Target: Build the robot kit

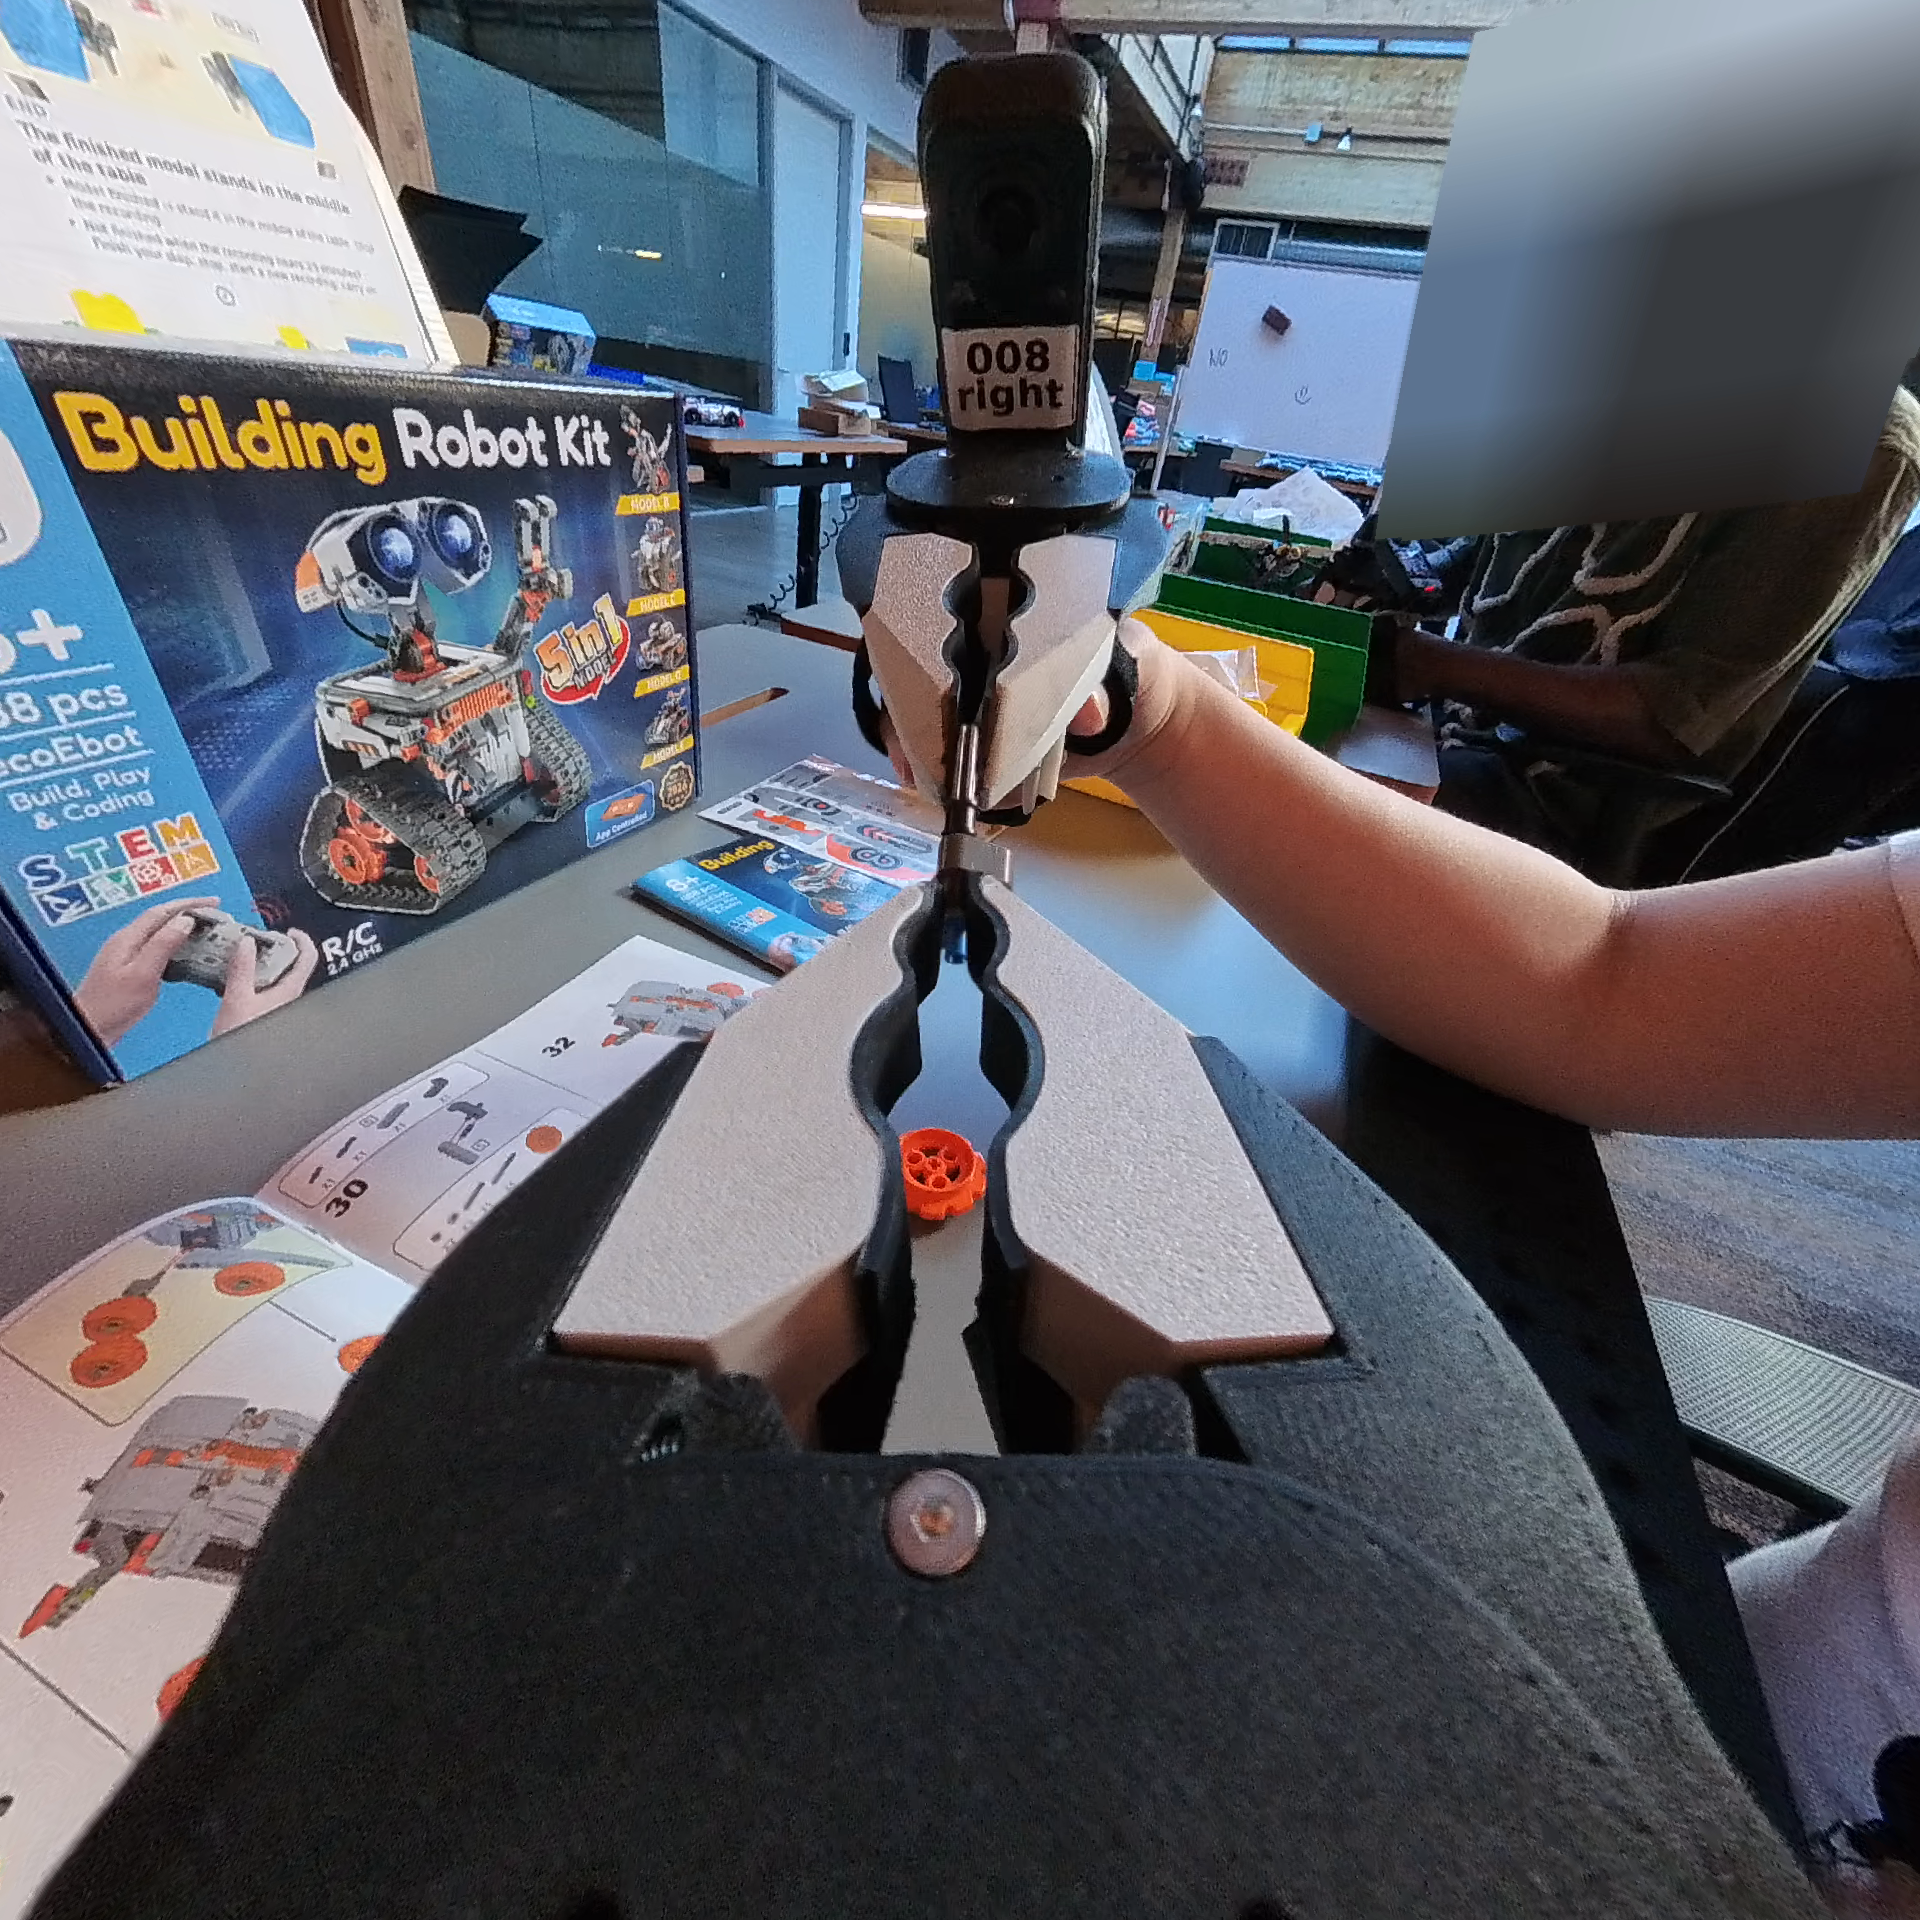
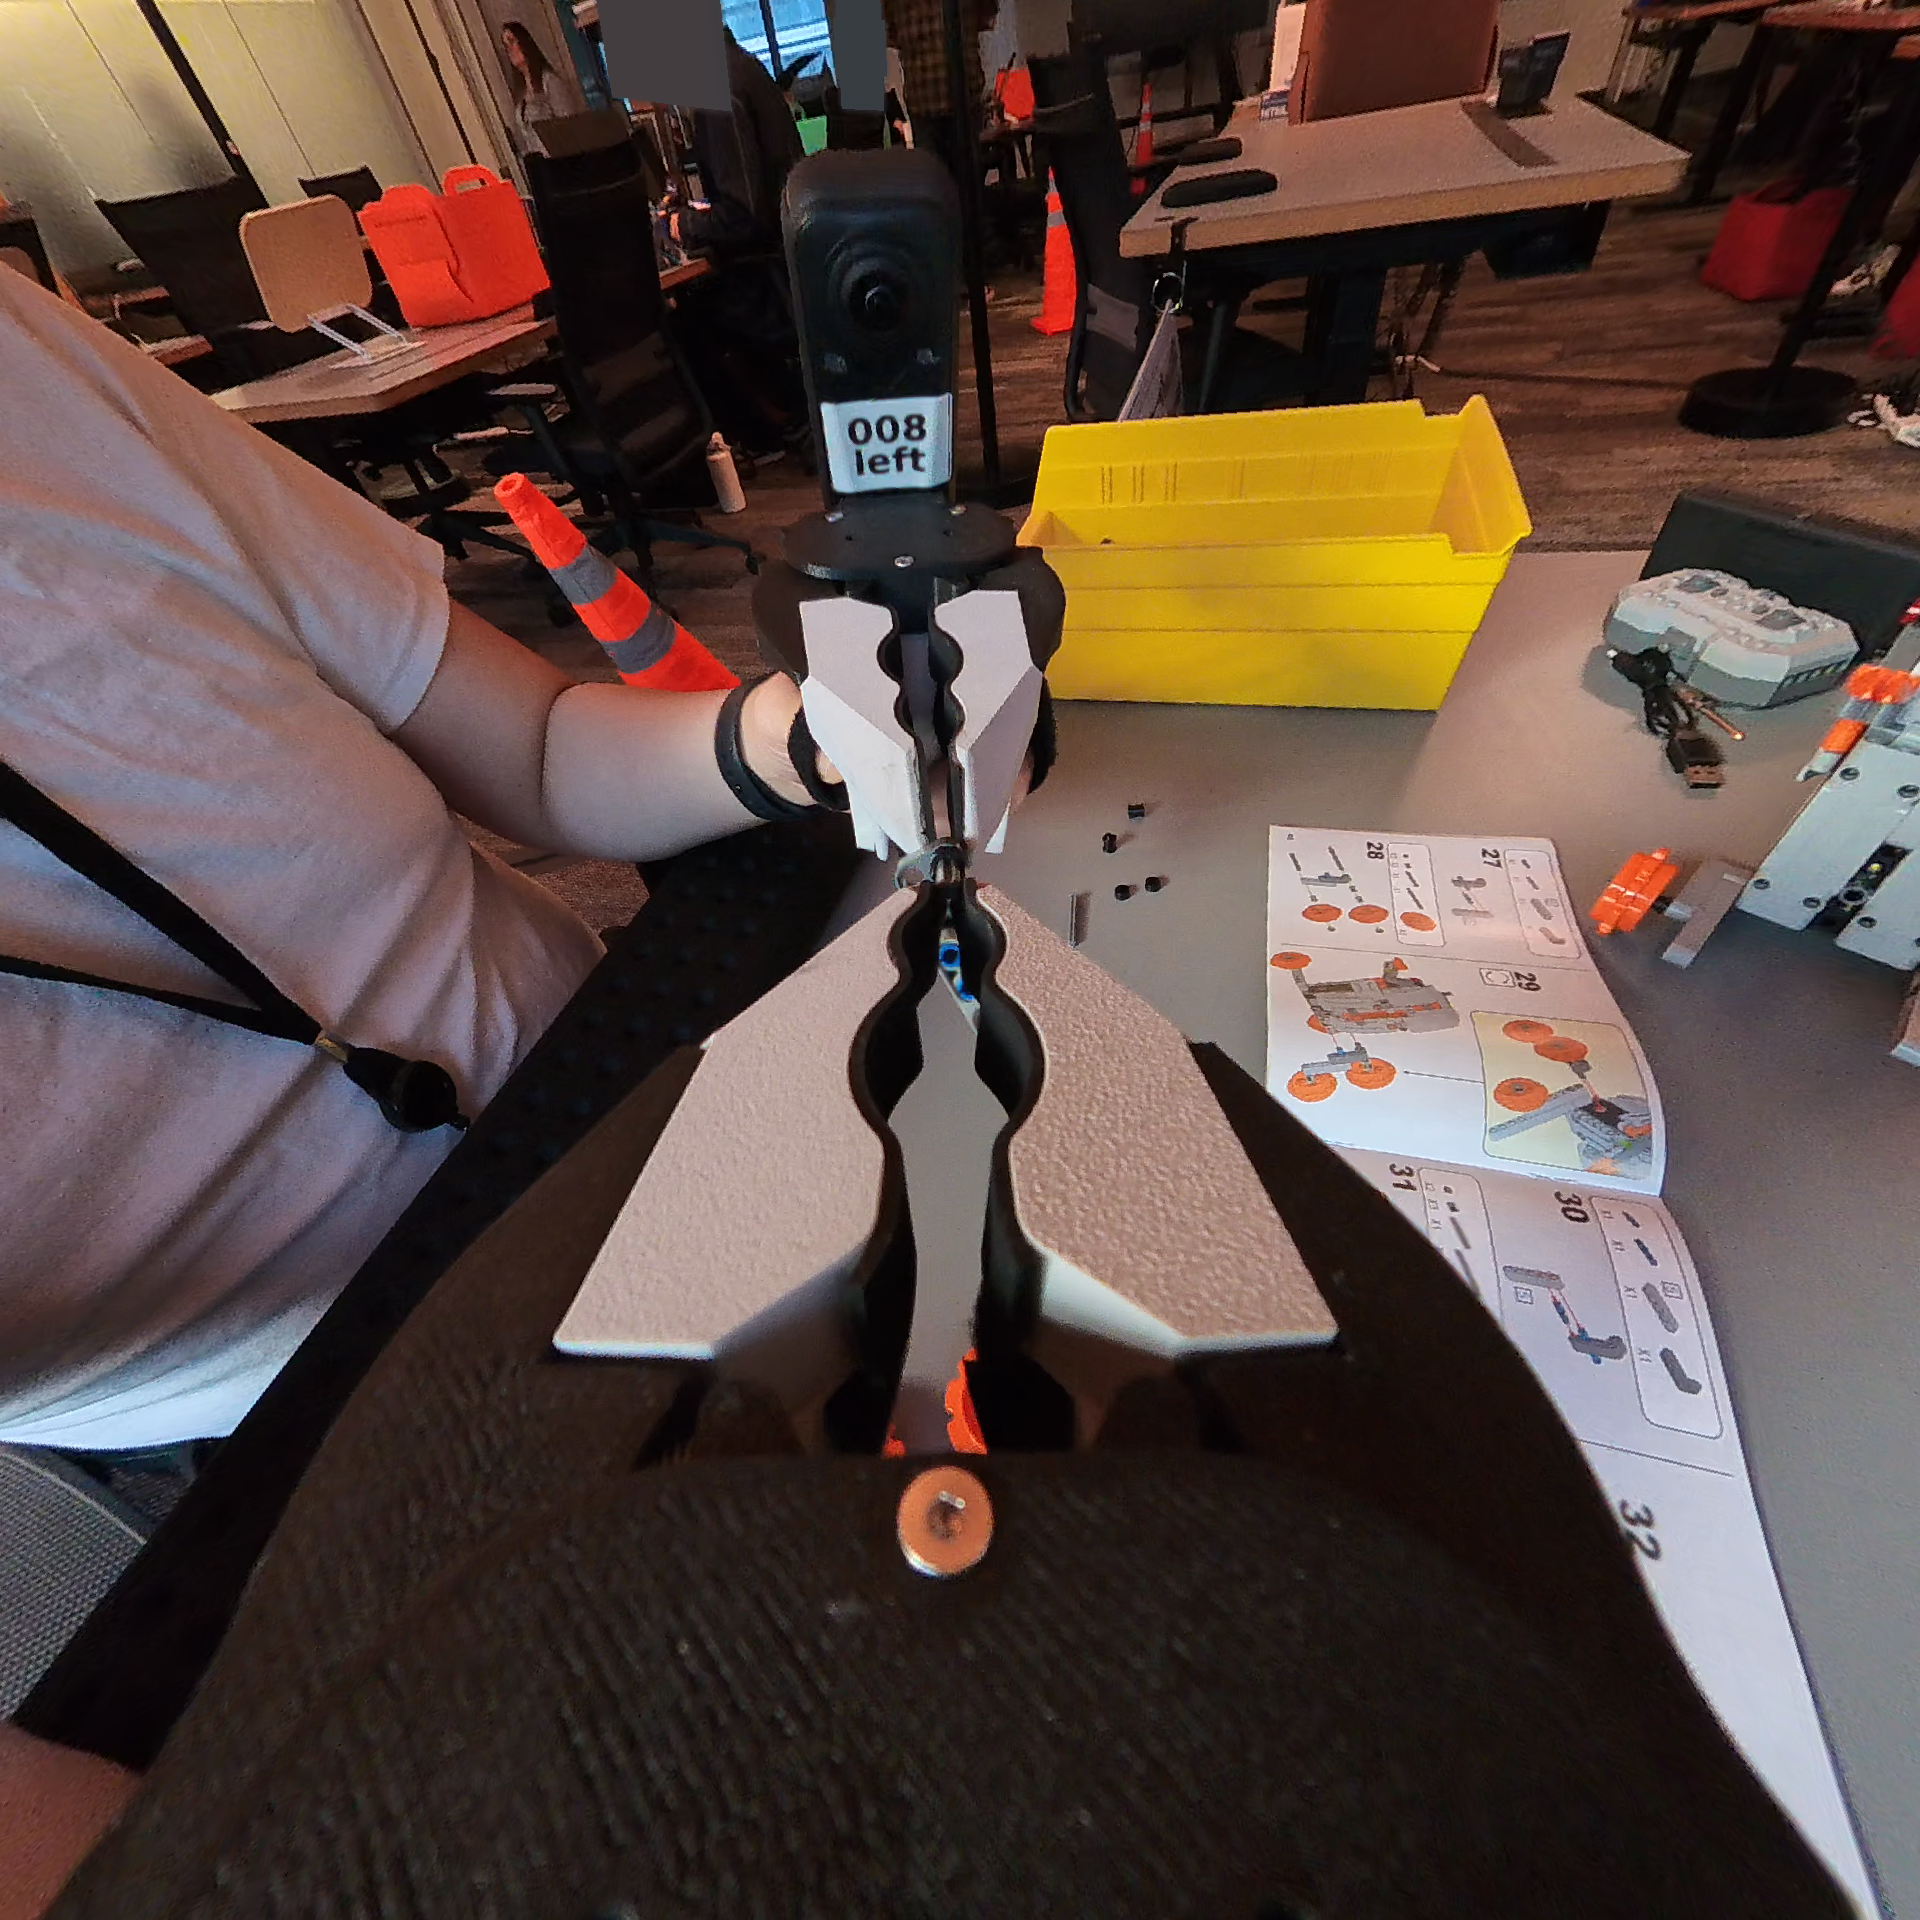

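Overhead of a grey worktop, two claws are meeting tip to tip. Behind them a big toy-robot kit box is standing and a yellow bin is sitting, with an open instruction booklet lying flat (orange wheels pictured). Left claw is pinching a small grey piece; right claw is gripping a thin grey pin. An orange wheel is resting on the worktop below.
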